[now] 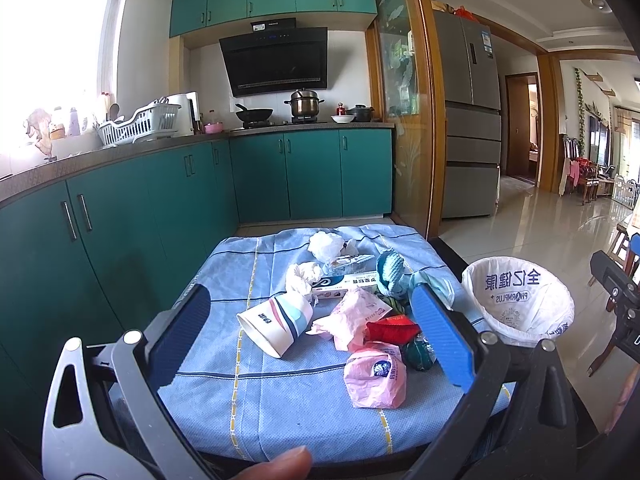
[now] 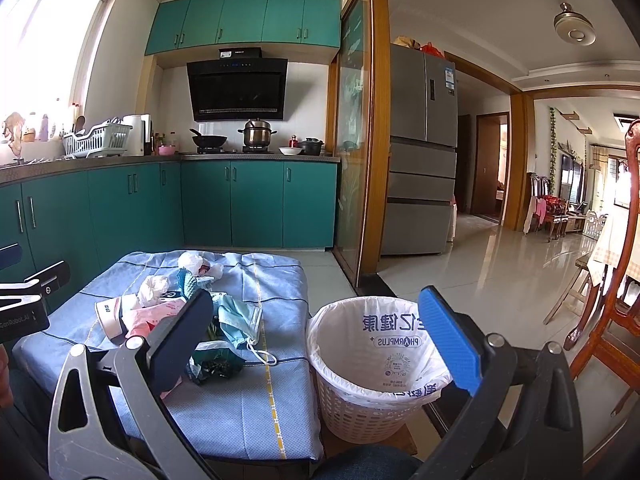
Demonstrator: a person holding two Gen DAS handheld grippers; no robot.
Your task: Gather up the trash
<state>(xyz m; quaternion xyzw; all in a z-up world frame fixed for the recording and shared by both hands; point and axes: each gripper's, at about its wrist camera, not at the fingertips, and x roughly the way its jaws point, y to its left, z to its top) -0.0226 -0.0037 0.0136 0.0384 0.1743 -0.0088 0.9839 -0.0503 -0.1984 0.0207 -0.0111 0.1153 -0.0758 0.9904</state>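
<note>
Left wrist view: wide-open, empty left gripper [image 1: 312, 328] frames a toppled white paper cup [image 1: 276, 322]; right gripper [image 2: 316, 340], equally agape and empty, hovers above the white-lined plastic basket [image 2: 376, 364], presumably awaiting drops.

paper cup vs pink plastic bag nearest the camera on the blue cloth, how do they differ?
The white paper cup with a pink and blue band is rigid and keeps its round form, lying on its side with its mouth open; the crumpled pink plastic bag is soft, shapeless and collapsed flat. The cup lies left of the trash pile, the bag at its near edge. Both rest on the blue checked cloth, outside the white-lined basket.
</note>
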